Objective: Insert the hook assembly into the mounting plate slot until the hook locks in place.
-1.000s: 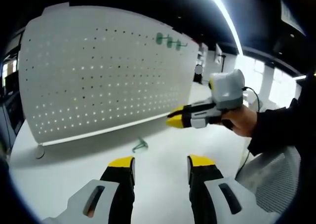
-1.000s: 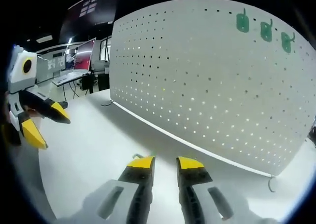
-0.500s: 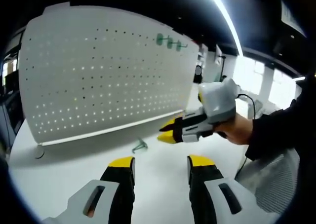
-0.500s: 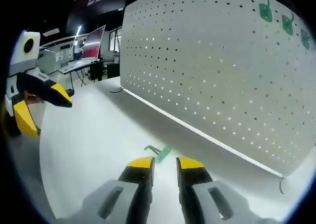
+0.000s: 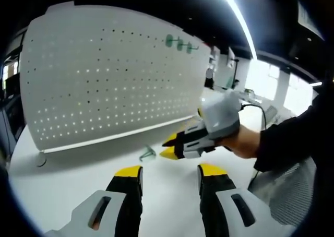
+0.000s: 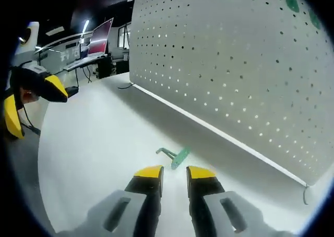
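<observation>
Both views look low across the white table (image 5: 78, 179) toward the pegboard (image 6: 235, 75), sharing the green hook (image 6: 175, 156).

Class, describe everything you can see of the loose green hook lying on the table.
The green hook is small, with a flat green plate at one end and a thin bent prong at the other; it looks like plastic. It lies flat on the white table, in front of the pegboard, untouched, just ahead of the right gripper, whose jaws stand slightly apart.
</observation>
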A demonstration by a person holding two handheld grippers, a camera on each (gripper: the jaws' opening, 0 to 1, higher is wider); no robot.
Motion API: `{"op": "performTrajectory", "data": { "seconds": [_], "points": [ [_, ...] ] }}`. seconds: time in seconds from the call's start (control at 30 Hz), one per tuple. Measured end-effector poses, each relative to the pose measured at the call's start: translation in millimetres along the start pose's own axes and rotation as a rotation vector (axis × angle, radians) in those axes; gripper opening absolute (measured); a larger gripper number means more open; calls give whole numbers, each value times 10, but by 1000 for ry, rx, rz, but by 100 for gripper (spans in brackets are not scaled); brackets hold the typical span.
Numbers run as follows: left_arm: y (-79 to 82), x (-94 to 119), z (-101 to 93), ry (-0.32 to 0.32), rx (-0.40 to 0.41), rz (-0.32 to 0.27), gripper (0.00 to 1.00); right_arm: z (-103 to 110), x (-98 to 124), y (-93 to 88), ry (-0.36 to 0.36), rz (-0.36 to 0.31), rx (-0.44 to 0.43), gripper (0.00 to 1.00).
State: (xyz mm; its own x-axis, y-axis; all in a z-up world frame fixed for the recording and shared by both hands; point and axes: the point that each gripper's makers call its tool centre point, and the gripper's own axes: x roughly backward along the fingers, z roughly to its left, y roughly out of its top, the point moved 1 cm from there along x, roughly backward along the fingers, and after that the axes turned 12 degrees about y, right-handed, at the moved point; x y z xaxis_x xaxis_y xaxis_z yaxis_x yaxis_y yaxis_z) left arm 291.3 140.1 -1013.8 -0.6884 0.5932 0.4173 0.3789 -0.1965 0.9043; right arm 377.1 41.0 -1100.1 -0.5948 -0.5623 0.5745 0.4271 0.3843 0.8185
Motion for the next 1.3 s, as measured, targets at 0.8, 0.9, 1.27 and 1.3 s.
{"op": "performTrajectory", "data": {
  "seconds": [0.8,0.9,1.27,1.3],
  "points": [
    [-76,-20,61,18,6,30,41,-48,-243,-106,5,11,-30,12],
    [-83,-23,63,19,5,33,41,-55,-243,-103,4,9,-25,10],
    [-86,-21,70,23,2,36,40,-65,-223,-77,6,0,-5,2],
    [-85,-20,71,23,2,35,39,-66,-218,-68,4,-1,-2,2]
  ]
}}
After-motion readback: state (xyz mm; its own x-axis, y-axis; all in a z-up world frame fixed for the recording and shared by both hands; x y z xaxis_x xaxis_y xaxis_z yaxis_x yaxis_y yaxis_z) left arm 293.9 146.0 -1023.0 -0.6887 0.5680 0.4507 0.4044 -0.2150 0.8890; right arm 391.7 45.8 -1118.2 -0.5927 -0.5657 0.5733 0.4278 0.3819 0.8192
